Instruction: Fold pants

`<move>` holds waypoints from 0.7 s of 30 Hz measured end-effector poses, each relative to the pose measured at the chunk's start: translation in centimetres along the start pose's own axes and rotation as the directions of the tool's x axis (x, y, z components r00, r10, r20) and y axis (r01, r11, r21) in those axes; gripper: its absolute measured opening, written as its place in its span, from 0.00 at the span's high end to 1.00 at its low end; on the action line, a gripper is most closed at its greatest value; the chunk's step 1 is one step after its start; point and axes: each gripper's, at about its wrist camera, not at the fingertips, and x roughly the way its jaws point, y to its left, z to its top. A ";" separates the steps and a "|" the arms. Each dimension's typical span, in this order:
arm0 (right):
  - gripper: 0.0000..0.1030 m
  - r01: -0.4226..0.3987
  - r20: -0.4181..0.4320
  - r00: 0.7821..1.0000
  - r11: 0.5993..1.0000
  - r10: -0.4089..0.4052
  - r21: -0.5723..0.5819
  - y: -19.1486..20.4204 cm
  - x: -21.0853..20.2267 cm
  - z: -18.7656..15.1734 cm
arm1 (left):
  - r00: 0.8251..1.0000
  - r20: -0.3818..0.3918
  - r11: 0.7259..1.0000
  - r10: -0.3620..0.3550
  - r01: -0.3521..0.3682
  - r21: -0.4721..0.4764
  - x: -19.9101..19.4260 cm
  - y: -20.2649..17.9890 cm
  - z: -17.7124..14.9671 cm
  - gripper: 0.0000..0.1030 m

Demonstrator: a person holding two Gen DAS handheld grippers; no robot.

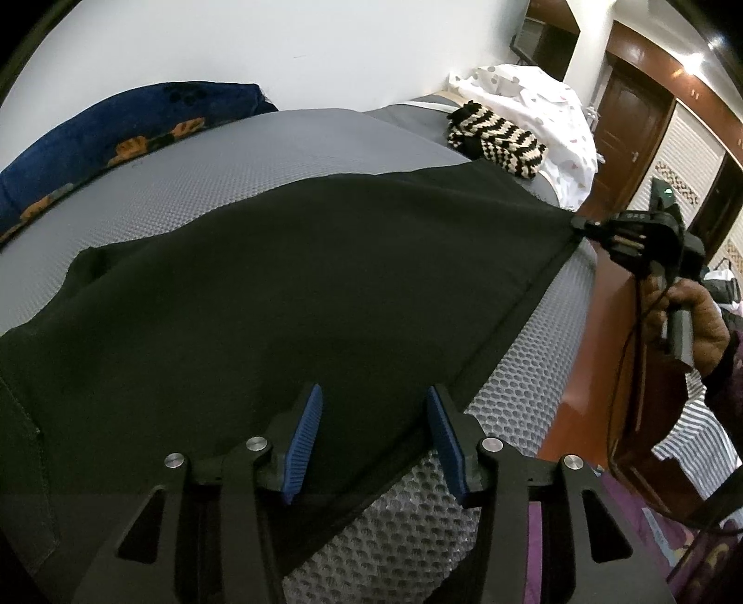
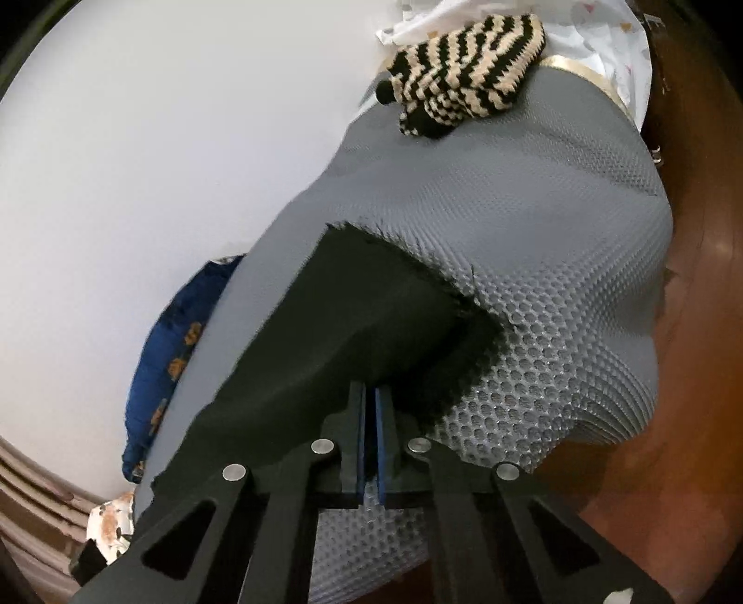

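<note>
- Blue ribbed pads [image 1: 304, 436] of the left gripper [image 1: 376, 395] stand spread apart over the black pants [image 1: 278, 288], the cloth's near hem passing below the gap and nothing pinched between them.
- Pressed together, the pads of the right gripper [image 2: 370, 390] show only a thin slit; the pants' [image 2: 353, 306] edge runs straight into their tips, though the exact bite is hidden by dark cloth.
- Seen from the left wrist, that same right gripper [image 1: 578, 223] nips the far corner of the pants, lifting the hem into a taut line off the mattress.
- Behind it, a person's hand [image 1: 687, 320] in a brown glove grips the tool's handle, a dark cable trailing below.
- Spread across the grey honeycomb-mesh mattress [image 1: 223, 158], the pants cover most of its near half, one frayed leg end lying on the mesh in the right wrist view.
- Beyond the pants, a black-and-cream striped knit [image 1: 497, 139] sits on the mattress's far end, touching a white dotted sheet [image 1: 534, 93] heaped behind it.
- On the mattress's wall side, a blue cushion with orange prints [image 1: 116, 134] is wedged against the white wall [image 1: 278, 42].
- Off the mattress's open side, a brown wooden floor [image 2: 696, 418] and a dark wooden door [image 1: 631, 116] fill the background.
</note>
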 end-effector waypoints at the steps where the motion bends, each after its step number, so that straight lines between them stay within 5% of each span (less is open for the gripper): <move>1: 0.98 -0.004 0.011 1.000 1.000 0.004 -0.004 0.3 -0.7 0.1 | 1.000 0.003 1.000 -0.003 0.003 -0.003 -0.2 0.1 -0.1 0.53; 12: 0.99 0.154 -0.018 0.988 0.987 -0.155 -0.049 -0.1 -0.3 -0.5 | 1.000 0.004 0.999 -0.031 0.031 -0.018 -0.8 0.7 -0.7 0.53; 13: 0.95 0.176 -0.008 0.984 0.983 -0.177 -0.043 0.1 -0.6 -0.4 | 0.999 0.007 0.999 -0.034 0.034 -0.023 -1.0 0.8 -0.8 0.53; 16: 0.58 0.203 0.002 0.979 0.977 -0.204 0.069 -0.5 -2.1 -0.1 | 0.999 0.035 0.997 -0.040 0.042 -0.059 -1.9 1.5 -0.9 0.53; 18: 0.59 0.040 -0.010 0.999 0.992 -0.039 0.119 0.4 -2.9 -1.2 | 0.998 0.059 0.996 -0.034 0.038 -0.077 -2.4 1.8 -1.0 0.53; 19: 0.64 -0.107 -0.068 0.991 0.987 0.116 0.117 2.0 -2.4 -2.6 | 0.997 0.068 0.996 -0.029 0.034 -0.078 -2.6 1.8 -1.2 0.53; 21: 0.69 -0.247 -0.214 0.943 0.967 0.254 0.061 6.3 -0.6 -6.0 | 0.997 0.080 0.997 -0.022 0.028 -0.068 -2.8 1.6 -1.5 0.53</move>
